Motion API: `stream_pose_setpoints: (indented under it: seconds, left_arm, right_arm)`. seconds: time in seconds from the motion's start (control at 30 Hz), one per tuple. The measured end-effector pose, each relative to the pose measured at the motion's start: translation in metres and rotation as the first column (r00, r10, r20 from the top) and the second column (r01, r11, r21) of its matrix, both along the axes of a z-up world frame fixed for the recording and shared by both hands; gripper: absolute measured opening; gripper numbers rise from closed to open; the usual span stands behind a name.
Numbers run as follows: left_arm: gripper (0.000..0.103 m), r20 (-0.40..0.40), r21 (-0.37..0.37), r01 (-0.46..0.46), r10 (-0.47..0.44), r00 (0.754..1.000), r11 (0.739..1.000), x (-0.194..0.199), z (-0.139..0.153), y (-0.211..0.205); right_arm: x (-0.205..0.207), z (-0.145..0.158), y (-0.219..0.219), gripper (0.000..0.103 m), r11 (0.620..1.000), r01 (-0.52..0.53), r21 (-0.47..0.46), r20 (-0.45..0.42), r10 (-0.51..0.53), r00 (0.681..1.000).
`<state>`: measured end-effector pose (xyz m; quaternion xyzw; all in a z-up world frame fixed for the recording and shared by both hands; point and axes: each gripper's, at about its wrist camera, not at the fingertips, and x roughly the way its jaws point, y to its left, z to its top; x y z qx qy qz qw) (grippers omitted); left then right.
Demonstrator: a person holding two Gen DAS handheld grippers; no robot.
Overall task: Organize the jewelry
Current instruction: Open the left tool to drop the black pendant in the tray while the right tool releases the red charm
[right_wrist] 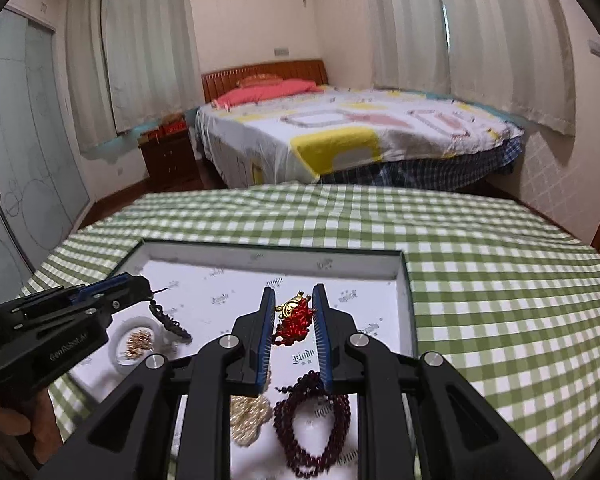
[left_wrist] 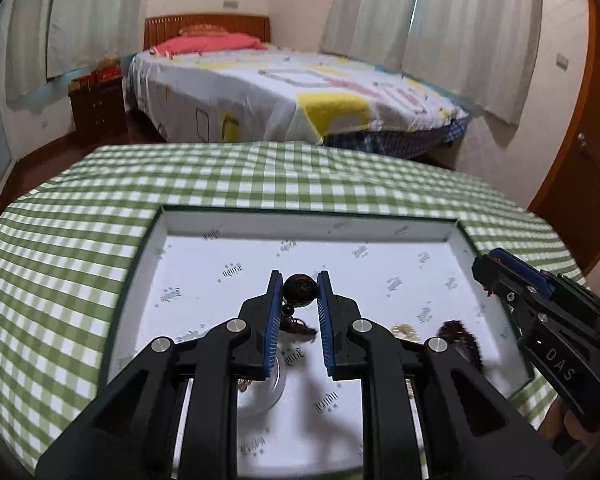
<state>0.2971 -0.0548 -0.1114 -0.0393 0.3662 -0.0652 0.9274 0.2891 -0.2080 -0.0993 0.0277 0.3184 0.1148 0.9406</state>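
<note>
A shallow white tray with printed lining lies on the green checked tablecloth. My left gripper is shut on a large dark bead of a dark beaded strand that hangs down into the tray. In the right wrist view the left gripper shows with the dark strand dangling from it. My right gripper is shut on a red knotted cord with a gold charm, above the tray. A dark red bead bracelet and a pearl strand lie below it.
A round clear dish with gold pieces sits at the tray's left. The right gripper's body is over the tray's right edge. The green checked tablecloth covers the table to the right. A bed stands beyond the table.
</note>
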Motion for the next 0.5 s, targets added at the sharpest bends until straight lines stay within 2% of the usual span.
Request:
stream_pose_setpoints:
  seconds: [0.27,0.5]
  left_arm:
    - [0.017,-0.100,0.036,0.033,-0.029,0.995,0.999,0.026,-0.025,-0.012]
    - [0.018,-0.137,0.045,0.049,-0.042,0.990,0.998,0.035,-0.032,-0.016]
  right_arm:
    - [0.035,-0.024,0.000,0.020,1.000,-0.002,-0.008,-0.136,0.001,0.991]
    - [0.043,-0.036,0.002,0.020,0.999,-0.012,-0.034,-0.208,0.004,0.978]
